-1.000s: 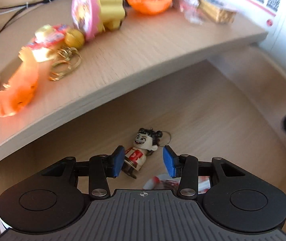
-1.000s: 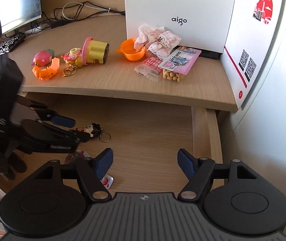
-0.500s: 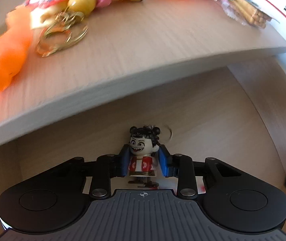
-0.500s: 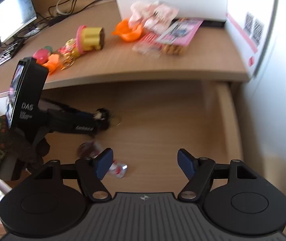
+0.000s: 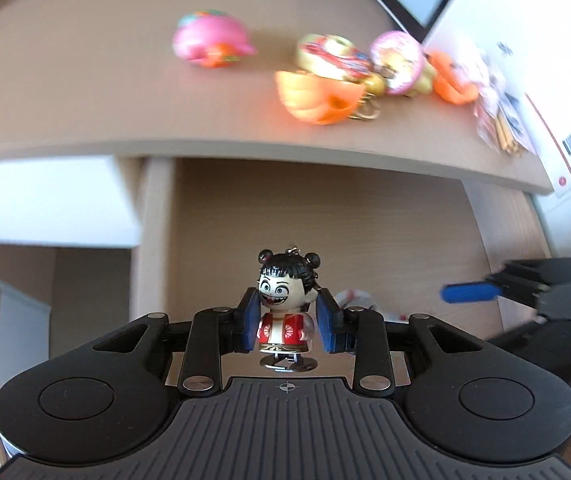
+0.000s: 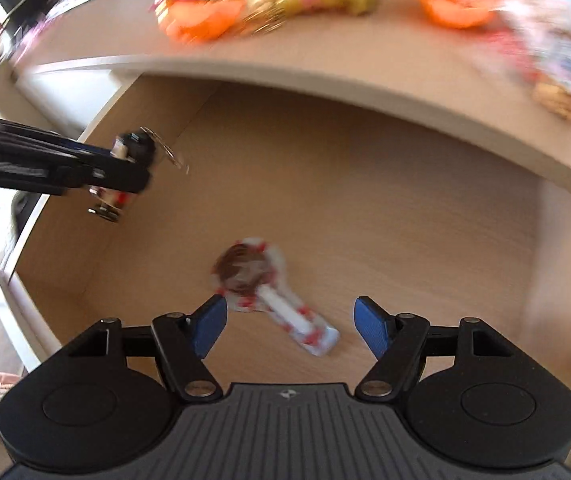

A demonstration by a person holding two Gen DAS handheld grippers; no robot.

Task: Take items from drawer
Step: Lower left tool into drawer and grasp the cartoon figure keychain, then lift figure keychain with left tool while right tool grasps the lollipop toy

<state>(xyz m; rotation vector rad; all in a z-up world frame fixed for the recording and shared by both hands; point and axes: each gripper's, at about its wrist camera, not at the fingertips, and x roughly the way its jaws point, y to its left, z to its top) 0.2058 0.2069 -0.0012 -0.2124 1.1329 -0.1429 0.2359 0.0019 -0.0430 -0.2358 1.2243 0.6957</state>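
Observation:
A small doll keychain (image 5: 283, 312) with black hair buns and a red coat sits between the blue pads of my left gripper (image 5: 285, 322), which is shut on it and holds it above the open wooden drawer (image 5: 325, 216). The right wrist view shows that same doll (image 6: 125, 172) lifted at the drawer's left side, its key ring dangling. My right gripper (image 6: 290, 322) stands open over the drawer floor, just short of a wrapped lollipop (image 6: 261, 284) in red and white foil lying flat between its fingers' line. The right gripper's blue finger (image 5: 469, 292) shows at the right of the left wrist view.
On the desk top (image 5: 85, 92) above the drawer lie a pink toy (image 5: 209, 42), an orange toy (image 5: 317, 96), a round pink and yellow toy (image 5: 397, 62), an orange cup (image 5: 451, 84) and a snack packet (image 5: 501, 120). A white box (image 5: 533, 40) stands at the right.
My left gripper closed on the doll, lifted it off the drawer floor and carried it left and up. My right gripper dropped into the drawer toward the lollipop.

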